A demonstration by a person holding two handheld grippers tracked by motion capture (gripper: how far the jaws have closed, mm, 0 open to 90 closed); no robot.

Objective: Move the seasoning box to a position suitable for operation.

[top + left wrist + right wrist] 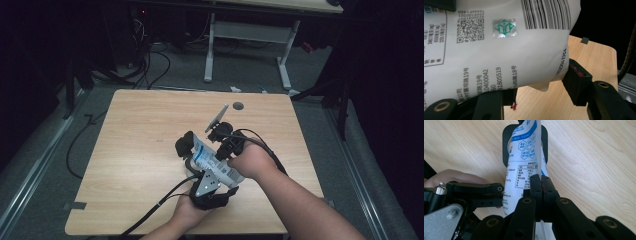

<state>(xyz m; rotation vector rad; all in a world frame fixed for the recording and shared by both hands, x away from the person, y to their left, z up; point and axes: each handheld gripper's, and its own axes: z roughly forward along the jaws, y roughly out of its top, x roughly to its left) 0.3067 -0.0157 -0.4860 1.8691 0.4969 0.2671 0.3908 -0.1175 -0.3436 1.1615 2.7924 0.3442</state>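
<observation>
A white pouch (214, 162) with blue print and a barcode hangs above the wooden table (145, 130), held between both grippers. My left gripper (192, 155) comes up from the near edge, and its jaws press the pouch's (499, 50) wide body from both sides. One pad (576, 80) sits against the pouch's edge in the left gripper view. My right gripper (540, 183) is shut on a thin edge of the pouch (524, 157), with its jaws pressed together. In the high view the right gripper (223, 145) reaches in from the right side.
A dark round mark (238, 105) lies near the table's far edge and a tape piece (75, 205) at its near left corner. Behind the table stands a white-legged desk (247, 32), with cables (150, 65) on the floor.
</observation>
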